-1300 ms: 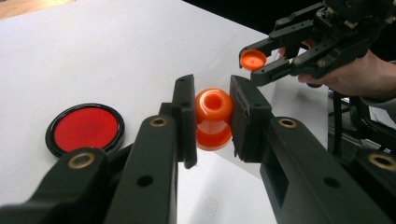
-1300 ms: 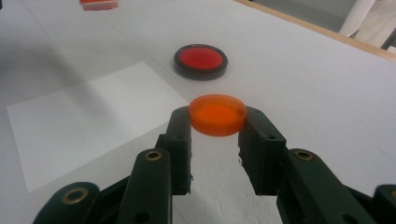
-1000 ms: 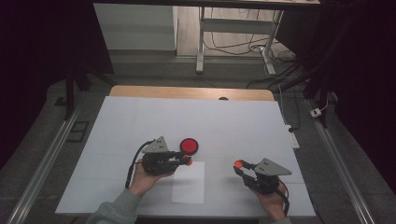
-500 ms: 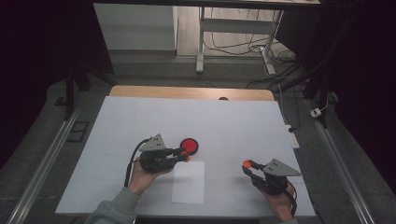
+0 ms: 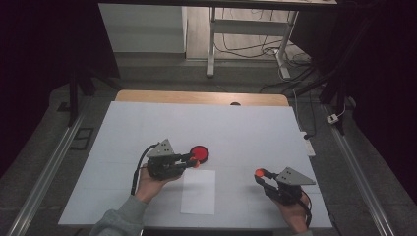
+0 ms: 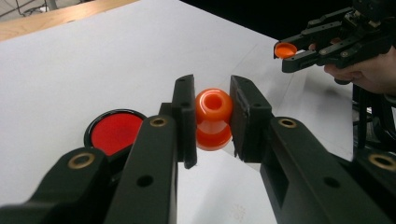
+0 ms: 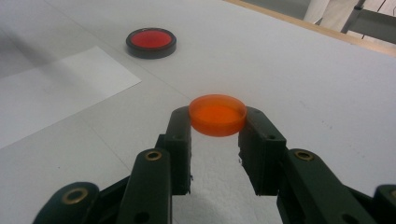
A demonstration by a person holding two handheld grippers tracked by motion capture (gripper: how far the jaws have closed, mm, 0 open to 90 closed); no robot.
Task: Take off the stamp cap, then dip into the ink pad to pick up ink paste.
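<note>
White board covers the table, with 1 paper sheet and a black-rimmed red disc on it. Left tool pinches an orange bottle just beside the disc; right tool pinches the orange cap, well apart.

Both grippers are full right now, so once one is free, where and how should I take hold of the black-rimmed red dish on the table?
Probably by the black outer rim of the red dish, coming straight down from above. It lies flat and low on the table, so side walls give little purchase; span the jaws across opposite rim edges.
</note>
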